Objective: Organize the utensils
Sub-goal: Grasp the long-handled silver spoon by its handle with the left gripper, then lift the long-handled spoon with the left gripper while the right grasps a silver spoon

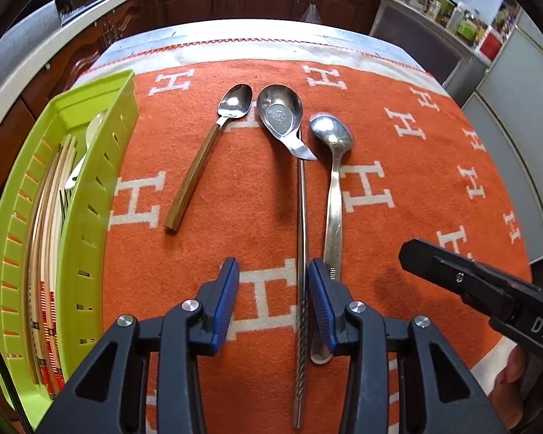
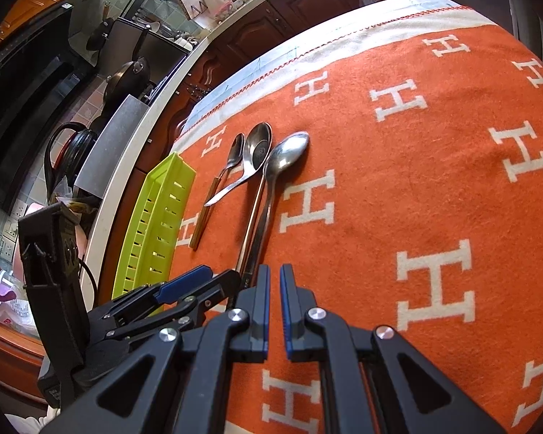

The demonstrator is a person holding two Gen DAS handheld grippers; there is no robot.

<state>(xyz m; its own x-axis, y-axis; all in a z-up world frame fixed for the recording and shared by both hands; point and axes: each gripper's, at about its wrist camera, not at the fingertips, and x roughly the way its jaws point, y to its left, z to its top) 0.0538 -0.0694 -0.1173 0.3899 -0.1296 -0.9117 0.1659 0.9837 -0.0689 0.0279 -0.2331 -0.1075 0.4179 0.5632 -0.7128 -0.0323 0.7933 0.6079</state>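
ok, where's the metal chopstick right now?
Left wrist view: the metal chopstick lies on the orange cloth between the left gripper fingers, beside the long steel spoon.

Left wrist view looks steeply down, close past its fingers; right wrist view looks shallower; both share the spoons point(image 1: 331, 181) point(image 2: 271, 195) beyond the fingertips.

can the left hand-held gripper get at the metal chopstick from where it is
Probably yes: the left hand-held gripper already straddles the metal chopstick, nothing covers it, though the plain spoon lies close beside.
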